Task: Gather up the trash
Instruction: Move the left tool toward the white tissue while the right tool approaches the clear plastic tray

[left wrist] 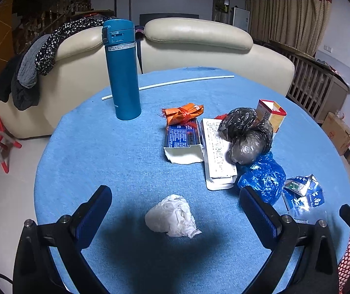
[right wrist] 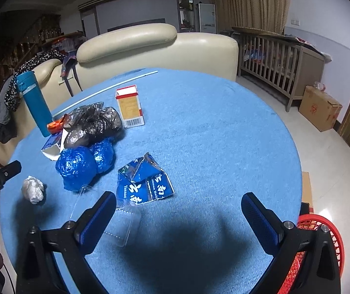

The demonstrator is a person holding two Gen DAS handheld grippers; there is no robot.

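Trash lies on a round table with a blue cloth [left wrist: 101, 147]. A crumpled white tissue [left wrist: 172, 216] lies between the fingers of my open left gripper [left wrist: 175, 196], just above the cloth; it also shows in the right wrist view [right wrist: 33, 189]. Further off are an orange wrapper [left wrist: 183, 112], a torn blue-and-white box [left wrist: 183, 139], a white leaflet box [left wrist: 218, 152], black bags [left wrist: 247, 134], a crumpled blue bag [left wrist: 264, 177], a flattened blue carton [right wrist: 144, 180] and clear plastic [right wrist: 126, 223]. My right gripper [right wrist: 178, 202] is open and empty above the cloth, right of the carton.
A tall blue thermos [left wrist: 122, 71] stands at the table's far left. A white rod [left wrist: 175, 83] lies along the far edge. An orange-and-white box [right wrist: 129, 106] stands upright. A red mesh basket [right wrist: 322, 240] sits below the table's right edge. A cream sofa [left wrist: 199, 49] is behind.
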